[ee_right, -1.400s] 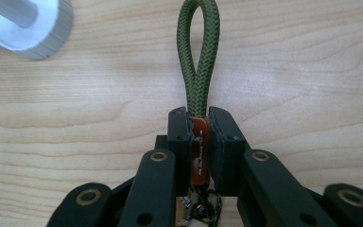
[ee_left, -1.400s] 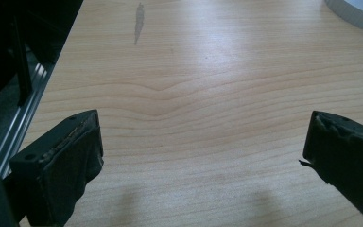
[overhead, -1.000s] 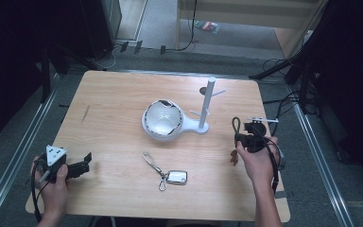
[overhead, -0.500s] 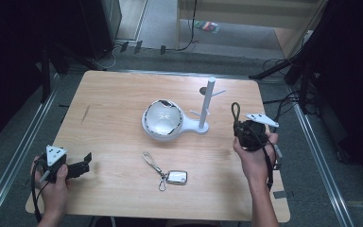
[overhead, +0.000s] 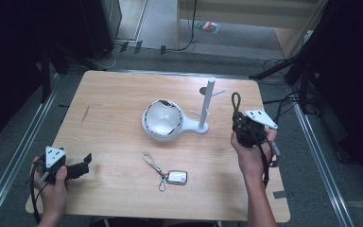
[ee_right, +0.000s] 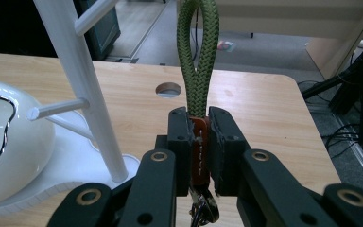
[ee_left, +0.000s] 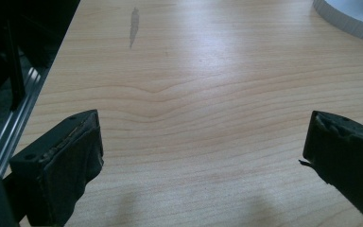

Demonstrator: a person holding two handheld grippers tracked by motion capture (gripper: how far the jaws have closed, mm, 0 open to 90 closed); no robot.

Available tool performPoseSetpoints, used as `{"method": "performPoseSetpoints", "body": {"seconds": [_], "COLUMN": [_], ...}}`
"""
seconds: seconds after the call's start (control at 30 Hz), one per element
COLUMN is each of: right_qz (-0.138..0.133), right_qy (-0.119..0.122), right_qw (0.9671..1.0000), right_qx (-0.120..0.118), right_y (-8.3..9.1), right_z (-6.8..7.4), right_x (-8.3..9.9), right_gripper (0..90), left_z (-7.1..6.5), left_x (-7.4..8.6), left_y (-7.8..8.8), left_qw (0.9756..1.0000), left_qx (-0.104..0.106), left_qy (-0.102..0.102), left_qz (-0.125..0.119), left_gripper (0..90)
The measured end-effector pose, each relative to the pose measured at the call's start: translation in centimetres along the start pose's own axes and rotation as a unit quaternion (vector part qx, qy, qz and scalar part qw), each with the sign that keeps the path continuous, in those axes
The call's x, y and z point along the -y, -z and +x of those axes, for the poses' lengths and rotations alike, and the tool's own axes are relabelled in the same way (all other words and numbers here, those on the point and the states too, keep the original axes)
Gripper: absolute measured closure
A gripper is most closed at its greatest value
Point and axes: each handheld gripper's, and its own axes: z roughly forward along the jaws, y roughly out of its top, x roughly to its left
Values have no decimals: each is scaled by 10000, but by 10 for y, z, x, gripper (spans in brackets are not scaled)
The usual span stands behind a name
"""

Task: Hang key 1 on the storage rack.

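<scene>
My right gripper (overhead: pixel 238 116) (ee_right: pixel 199 126) is shut on a green braided cord keychain (ee_right: pixel 197 52) (overhead: pixel 236 101), clamped at its orange tag, loop standing upright. It hovers just right of a white peg stand (overhead: pixel 208 101) (ee_right: pixel 80 80) whose short pegs stick out sideways. The stand's base joins a white dome with a shiny top (overhead: pixel 161 118) (ee_right: pixel 0 137). A second keychain with a silver fob (overhead: pixel 176 177) lies flat on the table near the front. At the table's front left corner my left gripper (overhead: pixel 86 163) (ee_left: pixel 203 156) is open, jaws wide apart over bare wood.
The wooden table (overhead: pixel 104 123) has a round cable hole (overhead: pixel 203 90) (ee_right: pixel 168 89) behind the stand. Metal rails (overhead: pixel 19 156) run along both sides. Cables (overhead: pixel 288 101) lie on the floor at right.
My right gripper has lifted and tilted, moving the green cord keychain up and a little left toward the peg stand. The left gripper has stayed put.
</scene>
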Motion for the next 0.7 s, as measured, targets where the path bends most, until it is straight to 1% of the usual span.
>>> {"method": "performPoseSetpoints", "body": {"seconds": [0.13,0.23,0.33,0.5,0.7], "right_qz": [-105,-189,-204,-139,-230], "right_qy": [32,46,55,168,260], "right_qw": [9999,9998,9998,9997,9994], "right_qx": [60,56,65,89,83], "right_y": [-2,-3,-6,-13,-14], "right_z": [3,6,8,14,22], "right_x": [-2,-3,-5,-6,-9], "right_gripper": [813,813,812,812,811], "left_z": [0,0,0,0,0], "left_x": [1,2,3,4,5], "left_y": [2,3,5,7,8], "left_qw": [10000,9999,9998,9997,9996], "left_qx": [56,113,156,196,240], "left_qy": [-31,-26,-47,-35,-33], "left_qz": [-32,-47,-71,-132,-167], "left_gripper": [0,0,0,0,0]}}
